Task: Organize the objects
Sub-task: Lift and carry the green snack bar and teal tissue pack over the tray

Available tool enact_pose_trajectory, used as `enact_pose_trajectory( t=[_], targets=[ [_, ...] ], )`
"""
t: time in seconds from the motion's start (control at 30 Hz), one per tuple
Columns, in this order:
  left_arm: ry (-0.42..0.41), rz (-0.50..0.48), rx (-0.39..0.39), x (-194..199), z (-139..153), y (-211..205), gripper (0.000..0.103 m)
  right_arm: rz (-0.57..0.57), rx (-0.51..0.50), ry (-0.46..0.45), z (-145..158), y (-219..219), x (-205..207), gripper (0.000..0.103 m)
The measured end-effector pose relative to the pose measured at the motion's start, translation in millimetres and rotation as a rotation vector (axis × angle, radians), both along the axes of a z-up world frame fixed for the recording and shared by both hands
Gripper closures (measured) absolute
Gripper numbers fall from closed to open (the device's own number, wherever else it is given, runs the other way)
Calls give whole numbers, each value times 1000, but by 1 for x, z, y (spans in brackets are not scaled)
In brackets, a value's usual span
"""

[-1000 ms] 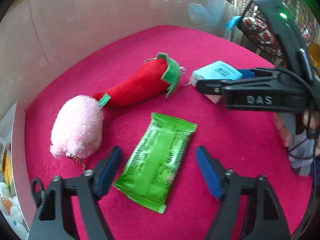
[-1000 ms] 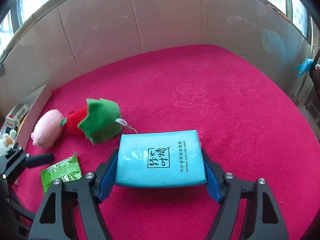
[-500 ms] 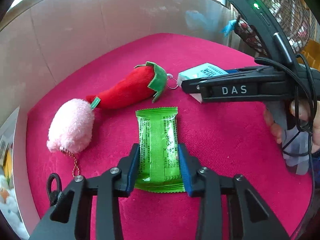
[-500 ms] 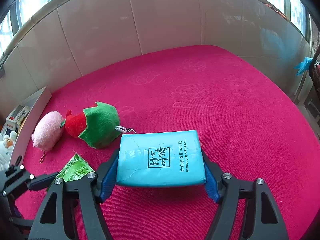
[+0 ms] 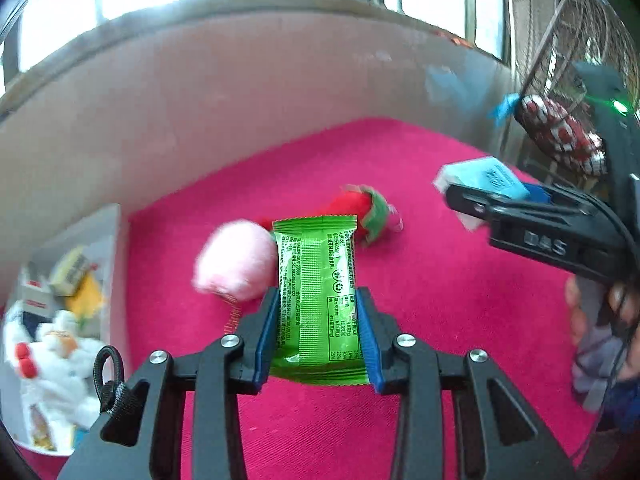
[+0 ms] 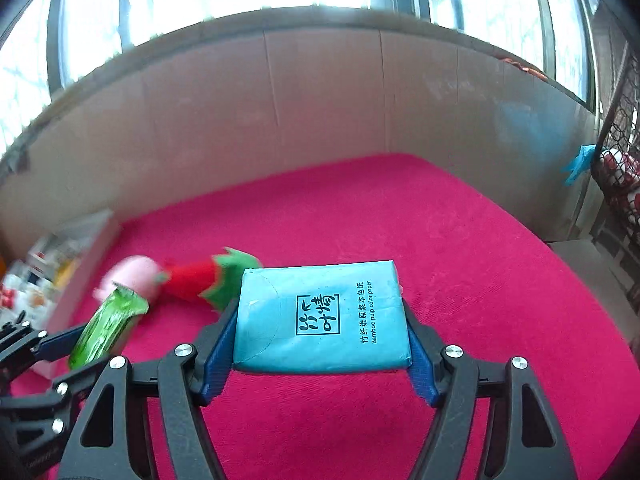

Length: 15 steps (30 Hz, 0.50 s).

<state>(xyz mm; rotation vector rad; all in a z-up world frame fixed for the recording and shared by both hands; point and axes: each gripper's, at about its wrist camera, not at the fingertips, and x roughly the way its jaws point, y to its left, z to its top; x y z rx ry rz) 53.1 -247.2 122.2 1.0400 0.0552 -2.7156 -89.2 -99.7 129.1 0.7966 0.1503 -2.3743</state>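
Objects to be organized sit on and above a table [image 6: 460,240] covered in bright pink cloth, with a brown cardboard wall [image 6: 320,92] curving behind it. At the far left edge a white bin [image 5: 112,240] holds a white plush toy [image 5: 60,356] and some small packets, blurred in both views. Just right of the bin, a fluffy pink plush [image 5: 232,264] lies on the cloth with a thin chain at its near end, and touching it is a red chili plush [image 6: 192,280] with a green leafy cap and a metal ring, its tip against the pink one. In front of these, the left hand-held gripper [image 5: 316,320] pinches a green snack packet [image 5: 320,292] across its width, blue pads pressed to both long edges, the packet standing out lengthwise beyond the fingers and hiding part of the chili; in the right wrist view it appears clear of the cloth. Further right, the right hand-held gripper [image 6: 320,332] clamps a light blue tissue pack [image 6: 320,316] printed "Bamboo pulp color paper", pads tight on its two short sides, the pack raised off the cloth. A person's fingers [image 5: 580,312] wrap the handle of that tool at the right edge. Beyond the table's right corner stands a wire cage [image 5: 568,60] with a red-and-white patterned thing inside.
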Motion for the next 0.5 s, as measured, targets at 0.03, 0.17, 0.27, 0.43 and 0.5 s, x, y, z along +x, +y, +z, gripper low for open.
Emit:
enact_pose_trajectory(
  t=[0.03,0.17,0.27,0.43,0.5],
  targets=[
    [17,15,-4,4,8,-1,67,-3,-17,8,8,1,6,26],
    [59,59,-17,11,27,8,67,-2,-71,37,38,-1,30,26],
    [92,86,-26,20,39,12,67,1,-101,62,53,2,49,26],
    [153,138,-36,45,55,10,67,8,-178,86,76,18,69,26],
    [169,145,-46,49,61,10,67,13,-189,98,80,23,77,26]
  ],
)
